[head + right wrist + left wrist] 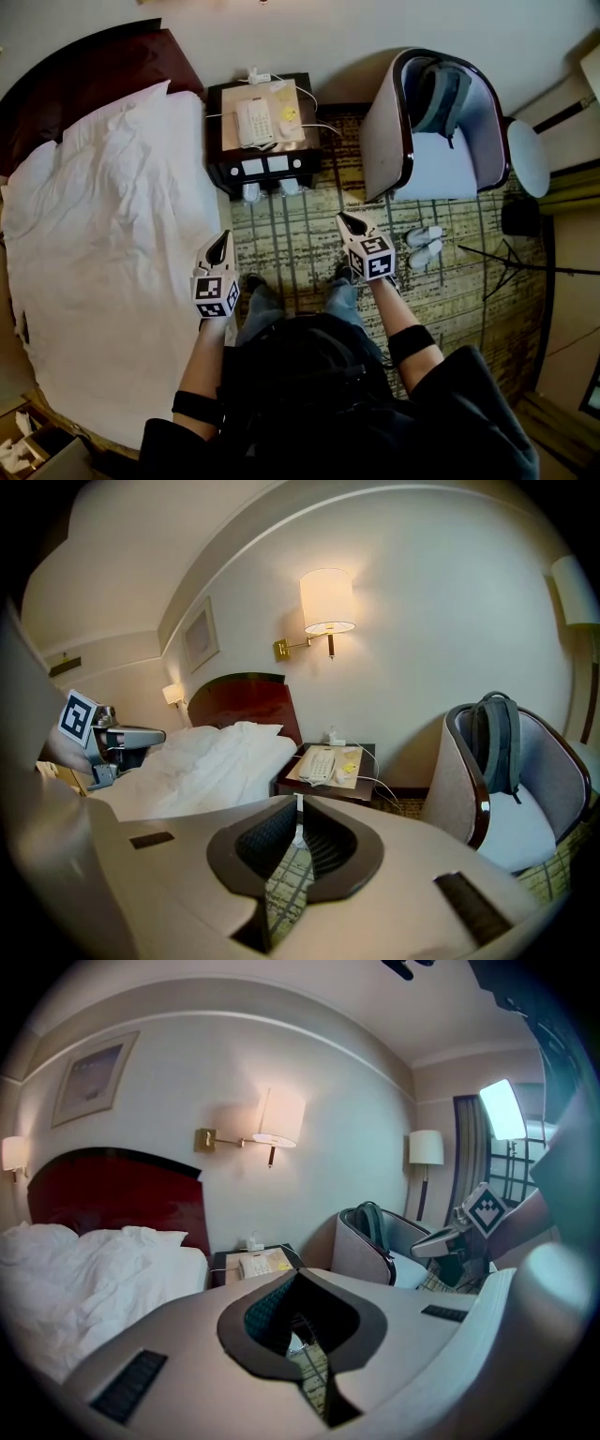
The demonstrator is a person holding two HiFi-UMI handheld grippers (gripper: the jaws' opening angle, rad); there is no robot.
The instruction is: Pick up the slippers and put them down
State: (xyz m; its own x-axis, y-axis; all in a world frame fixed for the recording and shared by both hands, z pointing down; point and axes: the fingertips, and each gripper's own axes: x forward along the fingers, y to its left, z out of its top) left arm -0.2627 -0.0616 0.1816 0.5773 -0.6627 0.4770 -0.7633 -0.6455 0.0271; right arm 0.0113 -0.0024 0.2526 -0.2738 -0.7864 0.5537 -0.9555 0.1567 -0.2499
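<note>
A hotel bedroom is seen, with a carpet (300,234) of green and dark lines on the floor. A bed (112,234) with crumpled white sheets is found just to the left of the left tool (221,240), and a dark red headboard (94,66) is fixed at its far end. Ahead of both tools, between the bed and a chair (384,122), a small dark table (220,131) is placed against the wall, and a white phone (253,120) is set on top of it. A grey backpack (441,94) is propped up in the chair, which is ahead of the right tool (347,221) and a little to its right. A lit wall lamp (326,600) is hung above the table. Both tools are held in the air over the carpet and pointed forward and down, with the left one near the edge of the bed. The left tool is closed, with its tips pressed together and nothing held in it. The right tool is parted only by a thin crack, and nothing is held or touched by it. The white slippers (424,246) are laid side by side on the carpet, off to the right of the right tool and in front of the chair, apart from both tools.
</note>
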